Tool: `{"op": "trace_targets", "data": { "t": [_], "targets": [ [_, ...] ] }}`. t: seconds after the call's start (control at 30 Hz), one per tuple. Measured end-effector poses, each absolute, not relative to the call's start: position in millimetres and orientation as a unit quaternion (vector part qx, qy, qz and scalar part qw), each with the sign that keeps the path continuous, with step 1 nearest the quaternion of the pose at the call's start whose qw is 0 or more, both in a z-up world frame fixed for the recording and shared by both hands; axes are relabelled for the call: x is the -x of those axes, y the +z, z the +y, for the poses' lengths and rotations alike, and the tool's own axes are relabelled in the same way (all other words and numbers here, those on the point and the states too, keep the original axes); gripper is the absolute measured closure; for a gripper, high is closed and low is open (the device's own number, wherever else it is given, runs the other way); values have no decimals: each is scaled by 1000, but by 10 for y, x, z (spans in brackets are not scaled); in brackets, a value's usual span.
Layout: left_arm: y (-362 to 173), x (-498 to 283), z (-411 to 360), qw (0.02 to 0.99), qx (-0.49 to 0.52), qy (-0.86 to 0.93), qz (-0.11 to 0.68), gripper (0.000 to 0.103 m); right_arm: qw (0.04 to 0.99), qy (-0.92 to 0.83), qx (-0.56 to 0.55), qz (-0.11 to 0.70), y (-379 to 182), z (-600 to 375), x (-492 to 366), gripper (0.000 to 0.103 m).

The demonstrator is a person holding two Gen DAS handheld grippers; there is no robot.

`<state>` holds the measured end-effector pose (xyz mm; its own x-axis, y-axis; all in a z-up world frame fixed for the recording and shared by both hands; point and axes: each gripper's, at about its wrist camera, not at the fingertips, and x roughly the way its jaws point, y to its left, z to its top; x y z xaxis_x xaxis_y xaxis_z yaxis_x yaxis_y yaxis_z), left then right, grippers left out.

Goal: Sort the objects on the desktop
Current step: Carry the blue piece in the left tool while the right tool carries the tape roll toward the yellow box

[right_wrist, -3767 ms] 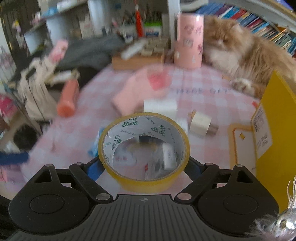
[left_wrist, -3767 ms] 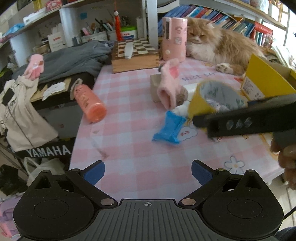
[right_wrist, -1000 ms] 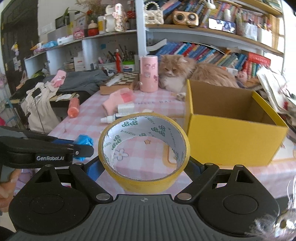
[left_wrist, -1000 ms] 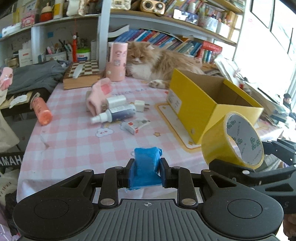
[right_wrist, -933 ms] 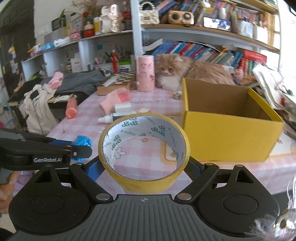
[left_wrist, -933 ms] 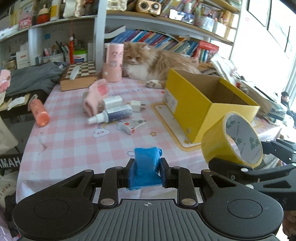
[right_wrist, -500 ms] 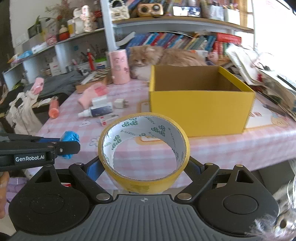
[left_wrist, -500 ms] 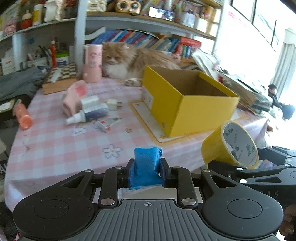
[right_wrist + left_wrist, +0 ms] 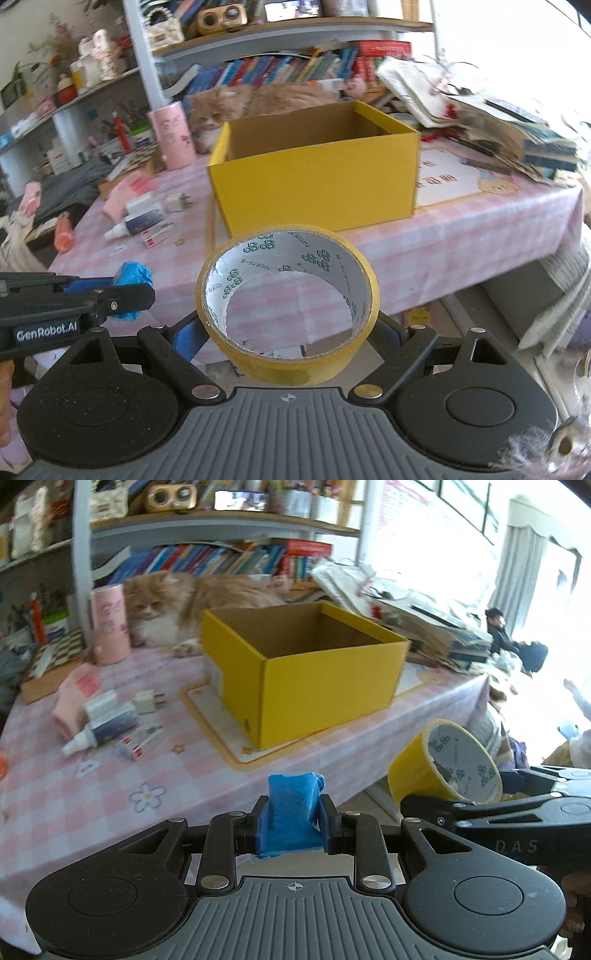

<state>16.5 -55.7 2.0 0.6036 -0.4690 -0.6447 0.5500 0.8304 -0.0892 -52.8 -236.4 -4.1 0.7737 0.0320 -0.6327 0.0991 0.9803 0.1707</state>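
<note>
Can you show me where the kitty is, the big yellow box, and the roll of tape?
Cat [image 9: 149,607]: left wrist view, on its face.
Yellow box [image 9: 325,686]: left wrist view, on its front wall.
Tape roll [image 9: 288,363]: right wrist view, on its yellow outer band.

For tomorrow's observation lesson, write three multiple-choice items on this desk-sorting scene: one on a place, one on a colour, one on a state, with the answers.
1. Where is the cat?
A. inside the box
B. on the table behind the box
C. on the floor

2. What colour is the packet in the left gripper?
A. blue
B. red
C. green

3. In what state is the right gripper?
A. open and empty
B. shut on nothing
C. shut on the tape roll

Answers: 1 B, it lies on the table past the yellow box. 2 A, blue wrap shows between the fingers. 3 C, the fingers press the roll's sides.
</note>
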Motion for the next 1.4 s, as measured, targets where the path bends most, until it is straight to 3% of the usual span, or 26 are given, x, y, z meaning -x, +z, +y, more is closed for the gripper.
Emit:
{"op": "trace_targets", "data": {
  "t": [0.57,1.4],
  "targets": [
    [68,-152,-916,873,-86,-358,320,77,931,-73,-113,338,-8,-2599,694,15],
    [106,-339,-794,883,-56,-343,317,78,929,-56,-73,358,51,-2482,435,15]
  ]
}}
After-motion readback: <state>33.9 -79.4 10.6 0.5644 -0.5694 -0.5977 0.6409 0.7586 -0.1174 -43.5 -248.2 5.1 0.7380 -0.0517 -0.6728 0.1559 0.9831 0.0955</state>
